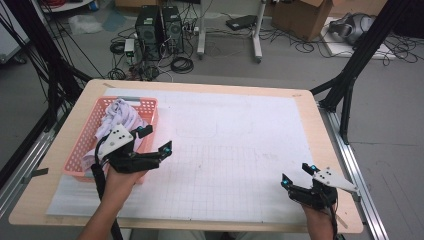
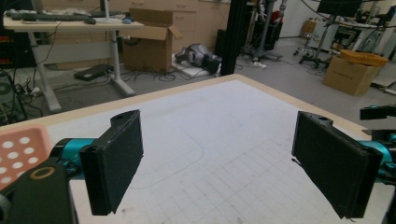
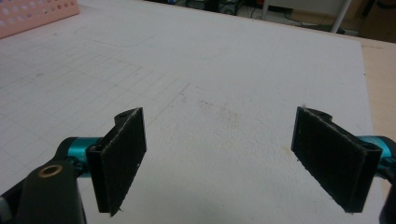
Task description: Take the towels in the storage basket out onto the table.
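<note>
At nine o'clock, left gripper (image 1: 155,139) spread beside pink basket (image 1: 82,142) of white cloth (image 1: 120,116), at four o'clock, right gripper (image 1: 296,174) spread, empty.

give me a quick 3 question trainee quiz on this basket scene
1. True or false: the left hand-held gripper grips a cloth.
2. The white cloth lies: A) in the pink basket, B) on the grid mat, C) on the floor.
3. Fill in: the right hand-held gripper hovers near the table's ____ front corner, jaws apart.

Key: 1 false, its jaws are open with nothing between them; 2 A; 3 right.
</note>
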Motion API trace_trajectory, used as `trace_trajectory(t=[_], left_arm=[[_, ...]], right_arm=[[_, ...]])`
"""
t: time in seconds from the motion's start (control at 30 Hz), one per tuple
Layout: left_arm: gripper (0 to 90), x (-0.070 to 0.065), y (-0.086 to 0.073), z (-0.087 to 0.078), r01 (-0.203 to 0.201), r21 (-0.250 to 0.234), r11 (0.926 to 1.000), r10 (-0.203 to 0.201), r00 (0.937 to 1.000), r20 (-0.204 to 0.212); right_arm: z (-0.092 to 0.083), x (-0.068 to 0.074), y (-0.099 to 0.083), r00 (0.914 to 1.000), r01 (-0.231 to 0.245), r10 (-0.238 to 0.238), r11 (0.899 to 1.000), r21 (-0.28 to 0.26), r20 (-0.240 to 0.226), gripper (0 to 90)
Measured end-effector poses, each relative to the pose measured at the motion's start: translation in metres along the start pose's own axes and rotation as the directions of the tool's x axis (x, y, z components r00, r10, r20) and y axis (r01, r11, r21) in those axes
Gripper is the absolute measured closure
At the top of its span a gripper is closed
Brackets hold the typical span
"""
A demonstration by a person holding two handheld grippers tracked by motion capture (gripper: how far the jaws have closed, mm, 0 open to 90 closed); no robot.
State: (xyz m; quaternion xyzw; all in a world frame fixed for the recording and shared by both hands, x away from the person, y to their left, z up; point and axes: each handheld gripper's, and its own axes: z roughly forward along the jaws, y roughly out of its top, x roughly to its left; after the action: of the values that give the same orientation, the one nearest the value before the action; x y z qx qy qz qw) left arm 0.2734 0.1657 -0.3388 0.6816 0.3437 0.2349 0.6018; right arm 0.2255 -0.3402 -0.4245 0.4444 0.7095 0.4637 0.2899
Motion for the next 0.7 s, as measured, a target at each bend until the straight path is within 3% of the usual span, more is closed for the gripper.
trace_trajectory(t=[0.5, 0.67, 0.7], left_arm=[[16.9, 0.046, 0.01, -0.017, 0.045, 0.047, 0.9979, -0.041, 0.9961, -0.078], [16.9, 0.06, 0.014, -0.02, 0.052, 0.078, 0.9956, -0.043, 0.993, -0.11], [16.9, 0.066, 0.015, -0.02, 0.05, 0.101, 0.9936, -0.038, 0.9923, -0.118]], right_arm=[[0.002, 0.0, -0.001, 0.9999, -0.001, 0.001, 1.0, 0.004, -0.011, 16.4], [0.002, 0.0, -0.001, 0.9999, -0.003, 0.003, 1.0, 0.005, -0.011, 16.4], [0.002, 0.0, -0.001, 0.9999, -0.004, 0.004, 1.0, 0.003, -0.01, 16.5]])
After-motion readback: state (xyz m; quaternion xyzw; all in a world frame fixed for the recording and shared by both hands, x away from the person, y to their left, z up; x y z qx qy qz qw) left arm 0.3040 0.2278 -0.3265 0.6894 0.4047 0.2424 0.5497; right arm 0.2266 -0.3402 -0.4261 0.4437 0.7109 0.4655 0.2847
